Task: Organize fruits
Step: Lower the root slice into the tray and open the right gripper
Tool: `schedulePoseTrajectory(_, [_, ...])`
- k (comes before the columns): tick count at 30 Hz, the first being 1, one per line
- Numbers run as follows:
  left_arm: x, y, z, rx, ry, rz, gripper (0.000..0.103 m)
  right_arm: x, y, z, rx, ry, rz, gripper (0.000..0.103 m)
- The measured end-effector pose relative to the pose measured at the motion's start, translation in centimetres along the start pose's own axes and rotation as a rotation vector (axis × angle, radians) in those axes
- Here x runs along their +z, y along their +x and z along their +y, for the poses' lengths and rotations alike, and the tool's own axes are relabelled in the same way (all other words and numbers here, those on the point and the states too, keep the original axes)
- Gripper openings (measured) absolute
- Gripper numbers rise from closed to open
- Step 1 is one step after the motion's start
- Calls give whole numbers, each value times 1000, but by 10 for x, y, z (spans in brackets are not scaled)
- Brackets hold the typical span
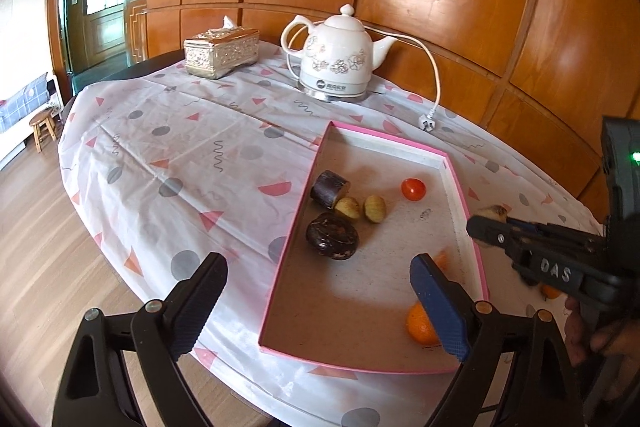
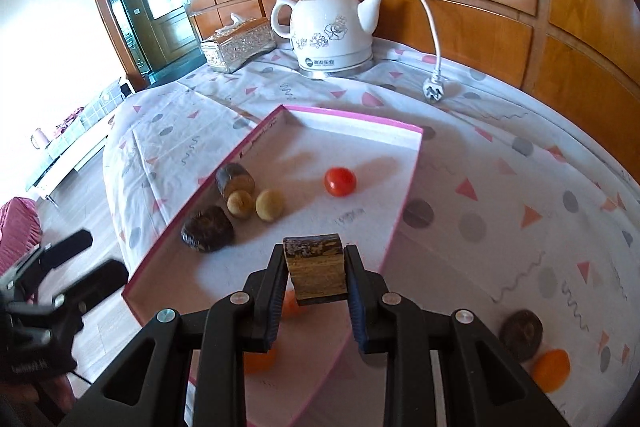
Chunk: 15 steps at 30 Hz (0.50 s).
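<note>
In the left wrist view, your left gripper (image 1: 320, 307) stands released above the near end of the pink tray (image 1: 280, 287), holding nothing. In the right wrist view, your right gripper (image 2: 316, 291) clamps a cane piece (image 2: 316, 273) above the tray (image 2: 256, 143); it looks stiff, light and smooth-barked, so keep the pads on its flat sides.

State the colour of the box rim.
Pink; the box rim shows best in the left wrist view.

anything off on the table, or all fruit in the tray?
Not all in. A dark round fruit and an orange lie on the tablecloth outside the pink tray. The kettle's plug lies loose on the cloth, unplugged.
</note>
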<state>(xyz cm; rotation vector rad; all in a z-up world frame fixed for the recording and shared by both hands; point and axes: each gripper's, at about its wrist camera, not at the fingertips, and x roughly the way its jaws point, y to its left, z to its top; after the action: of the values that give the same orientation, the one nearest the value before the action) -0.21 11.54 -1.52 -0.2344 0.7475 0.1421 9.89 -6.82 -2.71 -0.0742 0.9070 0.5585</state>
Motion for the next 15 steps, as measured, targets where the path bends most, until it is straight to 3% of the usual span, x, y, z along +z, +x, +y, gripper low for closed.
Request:
schedulePoseTrajectory(5, [1, -9, -4, 28, 35, -61, 98, 17, 17, -1, -8, 46, 9, 28])
schedulePoseTrajectory(15, [1, -4, -1, 3, 28, -34, 98, 34, 24, 1, -19, 71, -12, 29])
